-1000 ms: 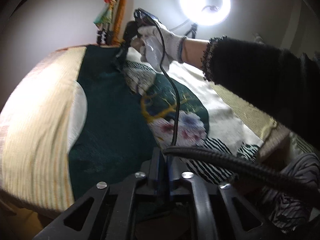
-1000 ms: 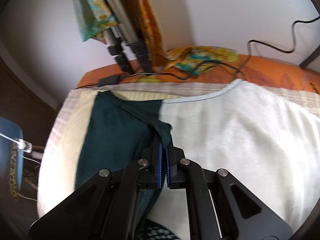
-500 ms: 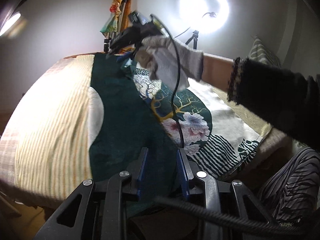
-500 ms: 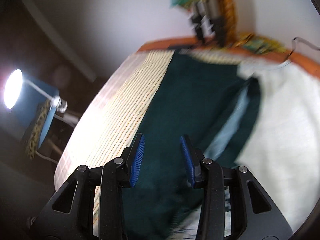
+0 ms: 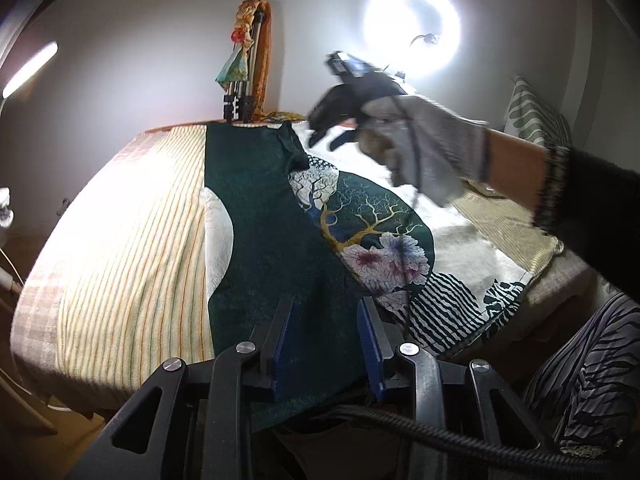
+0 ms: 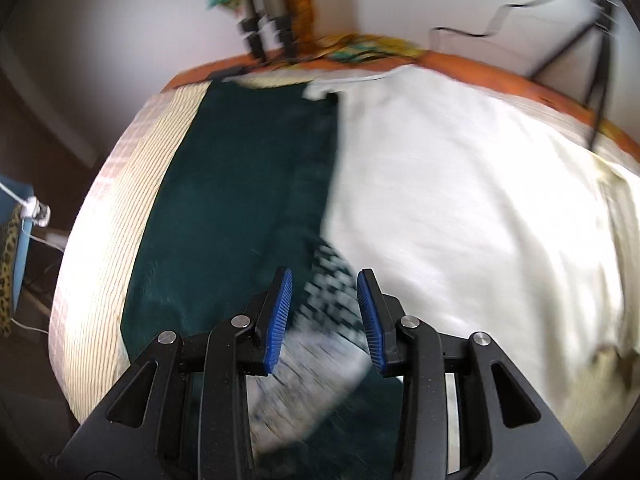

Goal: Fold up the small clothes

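A dark green garment with a tree-and-flower print lies on the bed, one long side folded over so its plain side faces up. It also shows in the right wrist view, blurred. My left gripper is open and empty over the garment's near edge. My right gripper is open and empty above the garment's far part; in the left wrist view it hangs in the gloved hand above the far corner.
A striped yellow bedspread and a white sheet cover the bed. A tripod with colourful cloth stands at the far edge by the wall. A ring light glows behind. A lamp sits at left.
Both grippers were shut on the green garment a second ago. Both have opened and let it go, and the folded edge now lies flat. The right gripper has lifted and moved right.
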`<state>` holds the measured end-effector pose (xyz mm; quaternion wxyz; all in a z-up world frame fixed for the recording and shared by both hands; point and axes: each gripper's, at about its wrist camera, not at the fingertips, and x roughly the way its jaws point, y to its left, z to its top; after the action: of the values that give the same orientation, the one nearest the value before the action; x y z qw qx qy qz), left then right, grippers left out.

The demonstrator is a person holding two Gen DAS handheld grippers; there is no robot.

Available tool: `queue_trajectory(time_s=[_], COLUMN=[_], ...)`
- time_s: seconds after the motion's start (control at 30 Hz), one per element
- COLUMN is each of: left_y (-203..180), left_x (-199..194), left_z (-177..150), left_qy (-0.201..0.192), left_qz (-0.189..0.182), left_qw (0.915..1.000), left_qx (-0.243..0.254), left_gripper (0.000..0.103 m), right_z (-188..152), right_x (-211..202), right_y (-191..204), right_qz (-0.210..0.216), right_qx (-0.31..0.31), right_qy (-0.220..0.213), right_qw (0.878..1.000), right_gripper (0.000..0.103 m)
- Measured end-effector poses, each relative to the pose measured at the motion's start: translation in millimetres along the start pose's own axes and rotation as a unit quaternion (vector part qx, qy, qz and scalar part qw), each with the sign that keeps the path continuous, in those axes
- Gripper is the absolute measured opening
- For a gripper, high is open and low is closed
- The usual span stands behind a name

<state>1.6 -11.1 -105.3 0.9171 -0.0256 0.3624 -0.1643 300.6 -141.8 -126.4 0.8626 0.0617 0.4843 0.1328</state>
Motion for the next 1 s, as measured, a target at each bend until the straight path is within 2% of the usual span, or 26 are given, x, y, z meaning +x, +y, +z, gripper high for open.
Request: queue_trajectory(time_s=[0.1, 0.2, 0.33, 0.43, 0.53, 0.6, 0.8, 0.9, 1.0], left_y=[-6.5, -13.1, -22.2, -23.6, -24.6, -22.3, -11.8, -14.4, -23.7], left_x=[-5.6, -11.8, -23.1, -32.9, -41.4, -43.8, -46.9, -51.2, -56.8], left_z=[0.0, 0.7, 1.3, 2.6, 4.8, 6.2, 10.2, 11.3, 12.6], left_qy=[-0.009, -0.016, -0.031, -0.040, -0.045, -0.041, -0.026, -0.027, -0.023], left_qz=[0.008, 0.013, 0.019, 0.010, -0.004, -0.029, -0.103, -0.121, -0.171], left_qw=[0.9998, 0.9994, 0.9985, 0.9986, 0.9987, 0.9987, 0.9912, 0.9889, 0.9825], left_qx=[0.014, 0.026, 0.041, 0.033, 0.021, 0.001, -0.079, -0.082, -0.071], left_gripper=[0.033, 0.033, 0.035, 0.036, 0.037, 0.037, 0.038, 0.038, 0.044], right_z=[-14.2, -30.5, -54.4, -73.1, -97.2, -113.3, -158.3, -173.0, -178.1], right_x=[-36.5, -75.2, -126.9, -160.5, -190.0, -206.0, -244.7, -255.2, -257.9], right_y=[-21.2, -30.8, -44.4, -56.7, -68.3, -75.1, -84.6, -87.0, -91.0], right_qz=[0.017, 0.022, 0.029, 0.033, 0.044, 0.040, -0.028, -0.063, -0.100], right_qx=[0.024, 0.027, 0.029, 0.041, 0.049, 0.046, -0.008, -0.027, -0.039], right_qy=[-0.023, -0.052, -0.087, -0.112, -0.137, -0.150, -0.175, -0.187, -0.196], right_qw=[0.999, 0.998, 0.995, 0.992, 0.988, 0.987, 0.984, 0.980, 0.975], right_gripper=[0.037, 0.043, 0.045, 0.054, 0.056, 0.056, 0.056, 0.057, 0.057])
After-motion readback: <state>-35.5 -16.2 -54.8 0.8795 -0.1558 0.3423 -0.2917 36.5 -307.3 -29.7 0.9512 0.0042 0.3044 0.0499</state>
